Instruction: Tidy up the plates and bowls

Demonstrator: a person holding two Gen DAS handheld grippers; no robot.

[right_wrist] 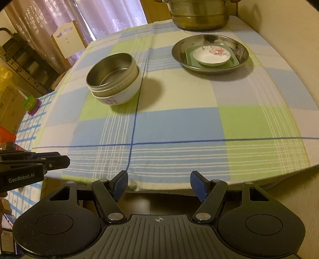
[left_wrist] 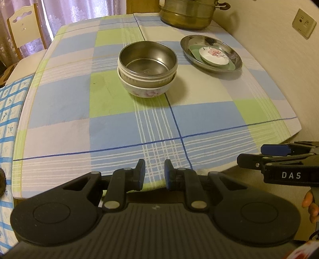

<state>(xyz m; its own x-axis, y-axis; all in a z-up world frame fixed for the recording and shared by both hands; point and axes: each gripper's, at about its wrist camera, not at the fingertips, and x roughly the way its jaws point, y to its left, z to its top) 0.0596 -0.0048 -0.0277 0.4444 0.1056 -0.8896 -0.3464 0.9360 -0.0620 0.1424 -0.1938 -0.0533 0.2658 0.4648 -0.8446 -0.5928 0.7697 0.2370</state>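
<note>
A steel bowl (left_wrist: 147, 59) sits nested in a white flowered bowl (left_wrist: 147, 90) at the table's middle; the pair also shows in the right wrist view, the steel bowl (right_wrist: 112, 71) inside the white bowl (right_wrist: 123, 93). A steel plate (left_wrist: 211, 52) at the far right holds a green square plate (left_wrist: 196, 52) with a small white flowered dish (left_wrist: 214, 55) on top; in the right wrist view the steel plate (right_wrist: 210, 51) holds the dish (right_wrist: 212, 54). My left gripper (left_wrist: 154, 175) is open and empty over the near edge. My right gripper (right_wrist: 158, 184) is open and empty at the near edge.
A large steel pot (left_wrist: 187, 14) stands at the table's far end, next to the wall. A checked cloth (left_wrist: 119, 123) covers the table. A wooden chair (left_wrist: 24, 29) stands at the far left. A wall socket (left_wrist: 304, 23) is on the right.
</note>
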